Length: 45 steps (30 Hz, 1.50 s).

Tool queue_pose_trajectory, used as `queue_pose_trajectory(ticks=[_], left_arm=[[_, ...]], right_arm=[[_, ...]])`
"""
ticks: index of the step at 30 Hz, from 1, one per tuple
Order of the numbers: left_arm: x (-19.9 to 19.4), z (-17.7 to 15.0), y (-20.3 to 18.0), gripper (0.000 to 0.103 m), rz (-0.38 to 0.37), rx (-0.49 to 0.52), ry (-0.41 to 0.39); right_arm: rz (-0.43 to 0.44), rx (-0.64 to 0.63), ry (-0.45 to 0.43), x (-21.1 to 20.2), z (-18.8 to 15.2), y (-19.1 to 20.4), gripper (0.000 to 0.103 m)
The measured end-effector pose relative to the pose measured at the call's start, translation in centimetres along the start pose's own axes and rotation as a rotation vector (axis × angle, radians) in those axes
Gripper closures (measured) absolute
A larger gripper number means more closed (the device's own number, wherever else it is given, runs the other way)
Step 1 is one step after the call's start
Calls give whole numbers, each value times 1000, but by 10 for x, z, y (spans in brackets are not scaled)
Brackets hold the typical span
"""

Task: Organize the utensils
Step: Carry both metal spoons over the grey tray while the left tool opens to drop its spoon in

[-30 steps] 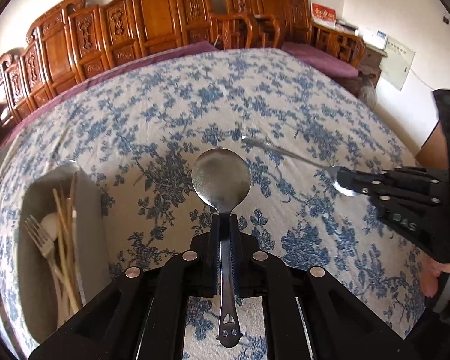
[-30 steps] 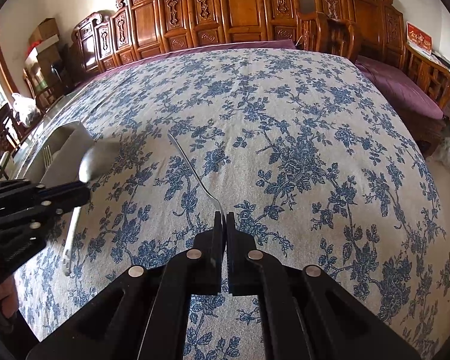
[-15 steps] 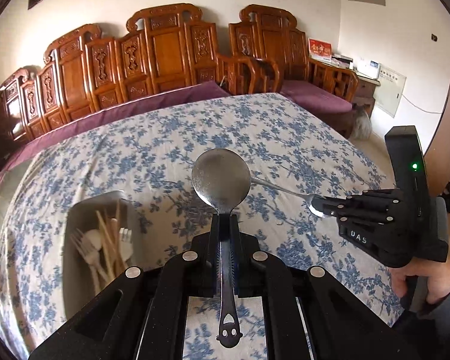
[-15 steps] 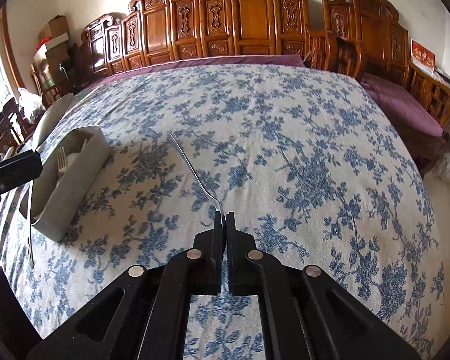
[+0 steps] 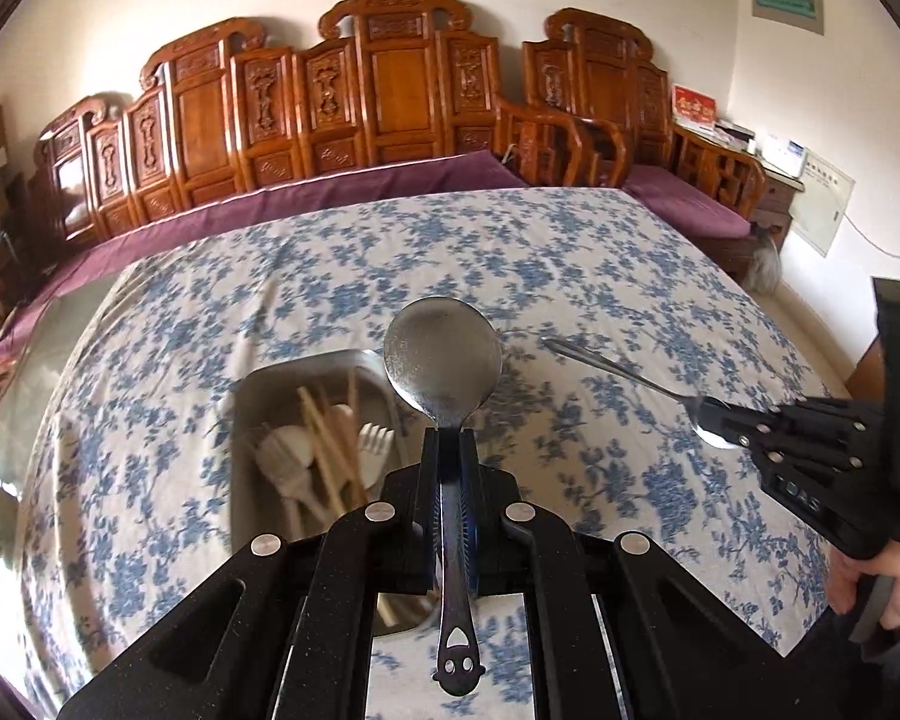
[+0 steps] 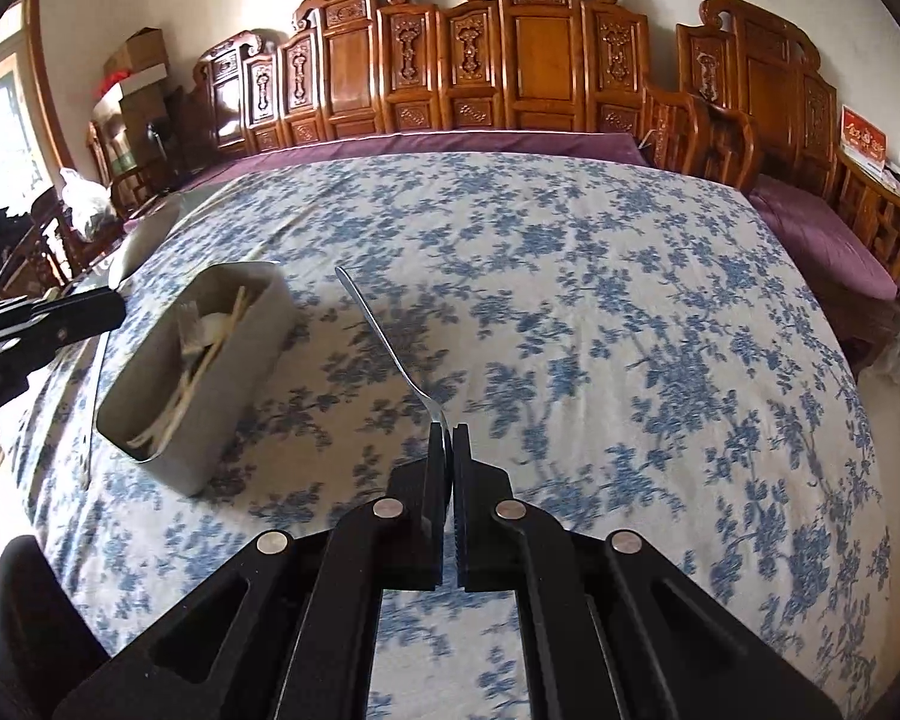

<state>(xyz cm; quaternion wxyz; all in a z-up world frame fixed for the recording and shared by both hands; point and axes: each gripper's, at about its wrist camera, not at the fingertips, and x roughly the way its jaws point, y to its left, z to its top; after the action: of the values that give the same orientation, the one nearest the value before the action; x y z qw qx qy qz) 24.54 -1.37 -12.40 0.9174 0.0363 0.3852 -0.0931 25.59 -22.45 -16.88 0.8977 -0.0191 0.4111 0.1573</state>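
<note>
Tablecloth (image 6: 570,300) carries the grey utensil bin (image 6: 210,372), already crowded with chopsticks (image 5: 330,450) and plastic forks, so a careless drop could bounce off that clutter or its rim. Left gripper (image 5: 450,450) is clamped on the large metal spoon (image 5: 443,360) above the bin; right gripper (image 6: 448,438) pinches the small spoon (image 6: 390,336) by its bowl, handle cantilevered forward. That shallow pinch could let it pivot or slip, or its handle could clip the other gripper.

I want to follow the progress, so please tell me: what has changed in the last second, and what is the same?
The left gripper carried its large spoon leftward until it hangs over the metal box; a second ago the box lay well to its left. In the right view the box looms larger, so the right gripper also came nearer. Nothing was released: both stay shut, the right on the small spoon. The box's contents look unchanged.
</note>
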Motion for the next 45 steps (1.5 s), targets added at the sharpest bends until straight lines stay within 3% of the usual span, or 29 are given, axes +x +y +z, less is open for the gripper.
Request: queue_pose_trajectory(ticks=[16,30,37,45], left_arm=[[33,8,57,98,11,-73,88],[91,-12,90,97,14,-134,213],[72,-13,99,96,23,-140,174],[31,-20,110,83,26,-133,130]], right_arm=[[23,-97,18,-27,36,54,100],[23,-137,55,-1,39,83,100],[33,-147,66,6,32,94,100],[48,-153,59,9,30,112,100]])
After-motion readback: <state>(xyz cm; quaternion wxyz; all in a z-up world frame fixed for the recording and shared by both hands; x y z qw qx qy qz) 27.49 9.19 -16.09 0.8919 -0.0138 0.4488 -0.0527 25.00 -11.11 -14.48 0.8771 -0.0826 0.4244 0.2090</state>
